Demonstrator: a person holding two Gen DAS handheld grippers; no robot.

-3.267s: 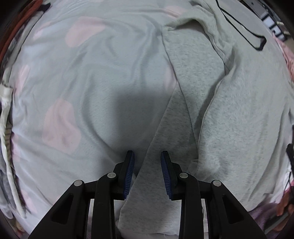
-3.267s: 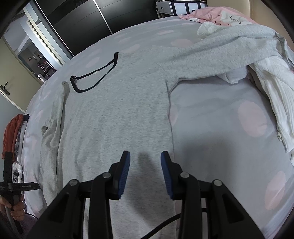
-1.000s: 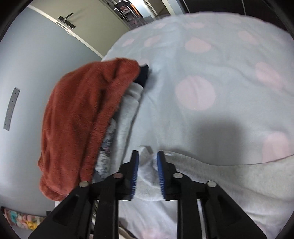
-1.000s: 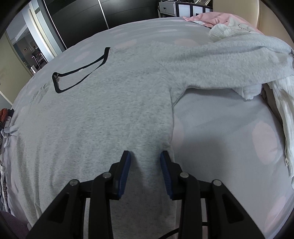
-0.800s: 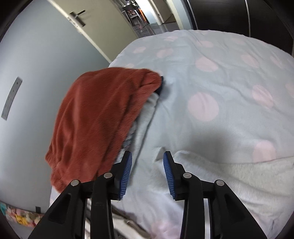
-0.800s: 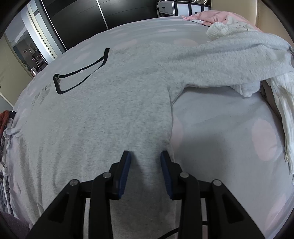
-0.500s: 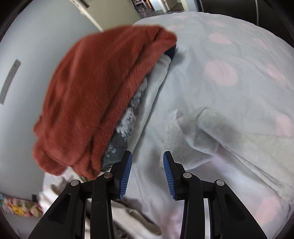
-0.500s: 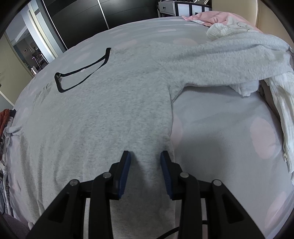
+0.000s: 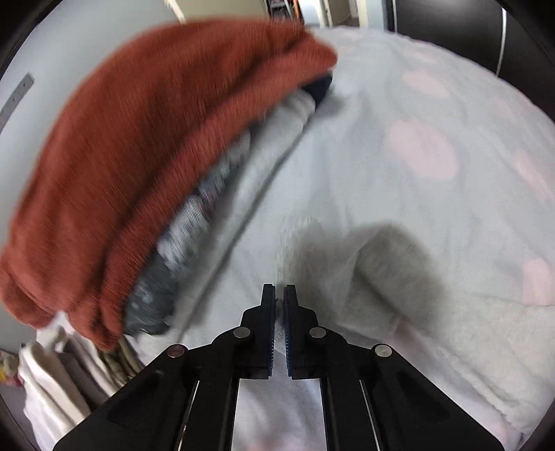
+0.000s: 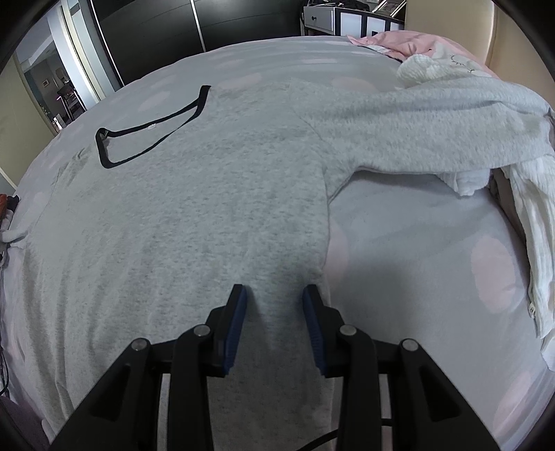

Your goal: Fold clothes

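A grey sweatshirt [image 10: 208, 208] with a black-trimmed neckline [image 10: 152, 128] lies spread flat on the bed. My right gripper [image 10: 274, 301] hovers open low over its body, close to the right side seam, with flat fabric under the pads. The right sleeve [image 10: 416, 132] drapes up over a pile of clothes. In the left wrist view, the other sleeve's end [image 9: 381, 263] lies bunched on the bedspread. My left gripper [image 9: 279, 295] is shut on that sleeve's end, and pale fabric shows between its pads.
A pale bedspread with pink dots [image 9: 416, 156] covers the bed. A stack of clothes topped by a rust-red knit [image 9: 138, 156] sits at the bed's left edge. White garments [image 10: 534, 243] and a pink item [image 10: 409, 41] lie at the right. Dark wardrobe doors [image 10: 156, 27] stand behind.
My left gripper opened, shifted toward the sleeve's end beside the rust-red stack, then shut on it. The right gripper and the sweatshirt's body stayed put.
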